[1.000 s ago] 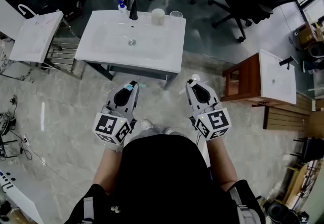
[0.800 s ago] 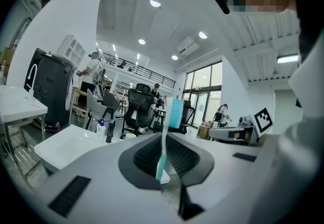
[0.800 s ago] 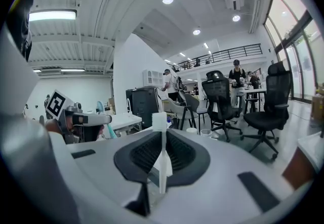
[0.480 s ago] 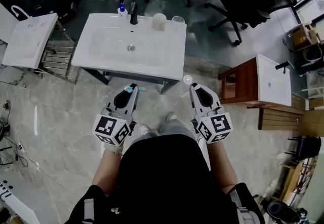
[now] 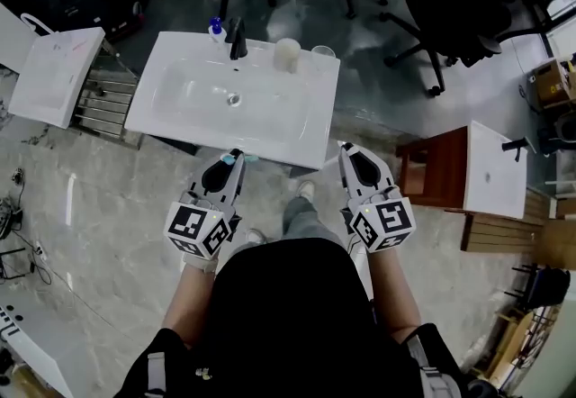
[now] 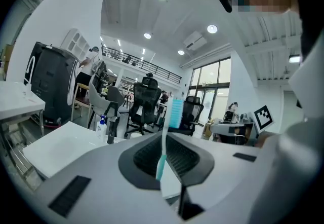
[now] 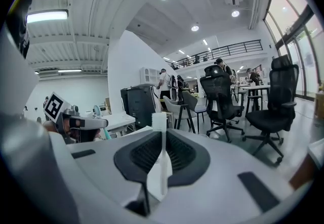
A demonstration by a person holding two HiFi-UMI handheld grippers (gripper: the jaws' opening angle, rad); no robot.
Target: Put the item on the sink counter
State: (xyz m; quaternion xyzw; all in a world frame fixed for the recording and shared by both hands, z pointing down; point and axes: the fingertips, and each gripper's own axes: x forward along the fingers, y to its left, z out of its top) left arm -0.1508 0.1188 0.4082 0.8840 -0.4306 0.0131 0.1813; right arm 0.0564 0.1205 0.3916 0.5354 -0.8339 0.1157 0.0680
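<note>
My left gripper (image 5: 236, 156) is shut on a teal and white toothbrush (image 5: 246, 157); in the left gripper view the toothbrush (image 6: 174, 111) stands upright between the jaws (image 6: 164, 134), blue bristles on top. My right gripper (image 5: 346, 149) is shut on a thin white tube-like item (image 7: 161, 164), which sticks up from the jaws (image 7: 162, 137). Both grippers hover at the near edge of the white sink counter (image 5: 297, 131). On its far rim stand a black faucet (image 5: 237, 38), a blue-capped bottle (image 5: 214, 27), a beige cup (image 5: 288, 54) and a clear glass (image 5: 322, 52).
A second white basin on a wooden cabinet (image 5: 490, 176) stands to the right. Left of the sink are a white counter slab (image 5: 54, 72) and a metal rack (image 5: 103, 99). Black office chairs (image 5: 450, 18) stand behind the sink. The floor is grey marble tile.
Both grippers have moved forward with what they hold, from the open floor up to the sink counter's near edge. The counter now lies closer in the head view.
</note>
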